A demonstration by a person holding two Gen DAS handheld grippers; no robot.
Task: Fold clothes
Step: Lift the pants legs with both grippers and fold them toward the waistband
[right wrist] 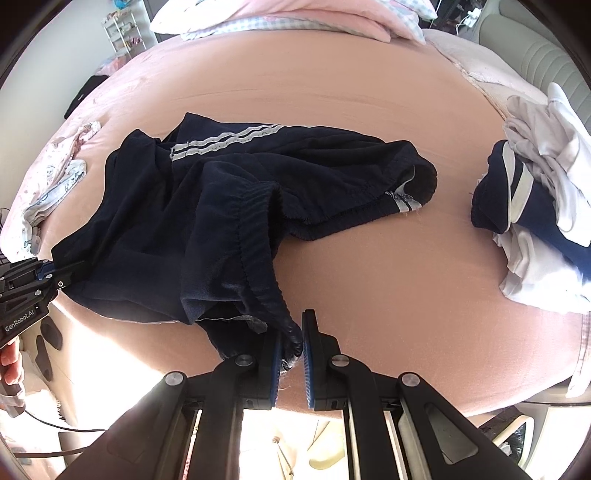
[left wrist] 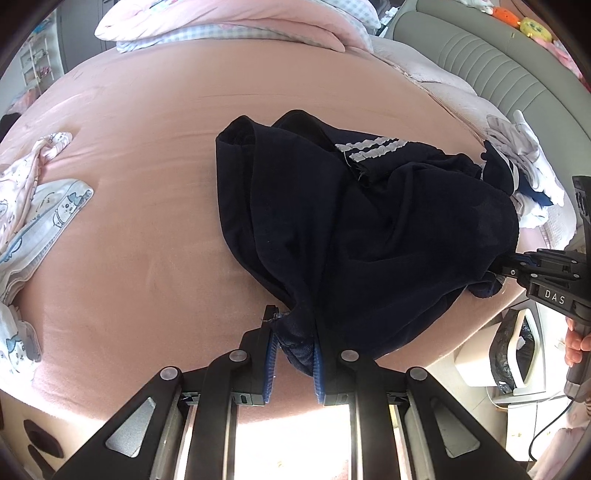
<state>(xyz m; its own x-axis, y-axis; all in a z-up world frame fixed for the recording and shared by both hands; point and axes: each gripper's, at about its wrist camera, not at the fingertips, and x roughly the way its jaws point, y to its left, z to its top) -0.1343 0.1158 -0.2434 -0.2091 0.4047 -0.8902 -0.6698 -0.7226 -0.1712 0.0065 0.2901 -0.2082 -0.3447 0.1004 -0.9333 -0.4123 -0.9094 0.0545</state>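
Navy trousers (left wrist: 369, 221) with white side stripes lie rumpled on the pink bed (left wrist: 147, 184). My left gripper (left wrist: 293, 332) is shut on a bunched edge of the fabric near the bed's front edge. In the right wrist view the same trousers (right wrist: 221, 206) spread leftward, and my right gripper (right wrist: 291, 332) is shut on their elastic waistband. Each gripper shows in the other's view: the right gripper (left wrist: 502, 269) pinches cloth at the far right, the left gripper (right wrist: 51, 275) pinches cloth at the far left. The fabric sags between them.
A heap of white and navy clothes (right wrist: 535, 206) lies at the bed's right side. Patterned pale garments (left wrist: 33, 221) lie at the left. Pink and checked bedding (left wrist: 229, 22) is piled at the far end. A padded headboard (left wrist: 498, 70) stands to the right.
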